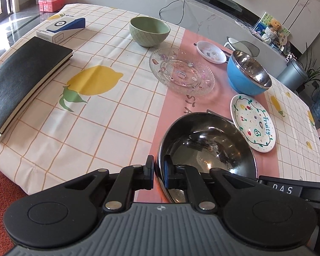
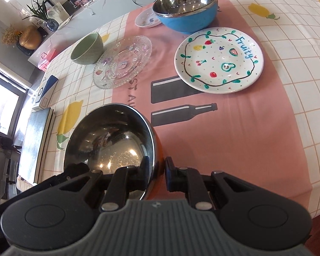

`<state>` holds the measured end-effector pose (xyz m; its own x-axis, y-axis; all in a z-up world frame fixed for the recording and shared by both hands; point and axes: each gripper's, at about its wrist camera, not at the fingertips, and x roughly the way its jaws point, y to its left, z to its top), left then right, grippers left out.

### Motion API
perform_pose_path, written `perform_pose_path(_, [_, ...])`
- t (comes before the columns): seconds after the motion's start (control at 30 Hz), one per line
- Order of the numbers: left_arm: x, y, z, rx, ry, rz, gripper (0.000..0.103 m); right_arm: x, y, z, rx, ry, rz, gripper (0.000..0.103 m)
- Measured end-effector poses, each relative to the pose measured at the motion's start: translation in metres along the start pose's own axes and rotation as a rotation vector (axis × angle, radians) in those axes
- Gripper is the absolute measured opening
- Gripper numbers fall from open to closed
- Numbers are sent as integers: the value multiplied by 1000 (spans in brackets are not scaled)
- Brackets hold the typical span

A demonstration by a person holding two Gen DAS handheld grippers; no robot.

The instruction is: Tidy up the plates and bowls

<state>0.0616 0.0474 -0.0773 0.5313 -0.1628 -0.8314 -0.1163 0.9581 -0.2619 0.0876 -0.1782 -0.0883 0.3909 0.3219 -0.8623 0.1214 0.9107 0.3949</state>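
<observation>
The left hand-held gripper (image 1: 159, 171) is closed on the rim of a steel bowl (image 1: 206, 145), one finger outside and one inside the wall. The right hand-held gripper (image 2: 156, 173) pinches the opposite rim of the same steel bowl (image 2: 111, 136) in the same way. The bowl is at the bottom centre of both views, above the pink strip of the counter (image 2: 234, 138); whether it touches the cloth I cannot tell.

Further out, at the upper right of the left view, stand the fruit plate (image 1: 252, 122), the blue bowl (image 1: 247, 74) and the glass plate (image 1: 181, 71); the green bowl (image 1: 149, 31) is at the upper centre.

The rim is thin and smooth, so if the two grips pull unevenly, the bowl may slip out or tilt. Carried low, it could strike the fruit plate just beside it.
</observation>
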Motion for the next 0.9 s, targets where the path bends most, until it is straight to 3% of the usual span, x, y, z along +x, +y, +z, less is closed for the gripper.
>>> perform_pose_path(0.37, [8,4,-1,5,21,21,8,9,3,0,-15,9,-7,13])
perform_pose_path(0.43, [9,5,0,-2,29,24,12,9,3,1,-17,10,-3,15])
perform_pose_path(0.5, [9,5,1,-5,32,30,19,6,4,1,-22,7,-2,19])
perform_pose_path(0.6, [5,8,2,-23,19,20,30,2,7,0,-55,-19,-30,39])
perform_pose_path(0.9, [-24,5,16,-12,-81,11,44,-20,9,4,-73,-84,-36,50])
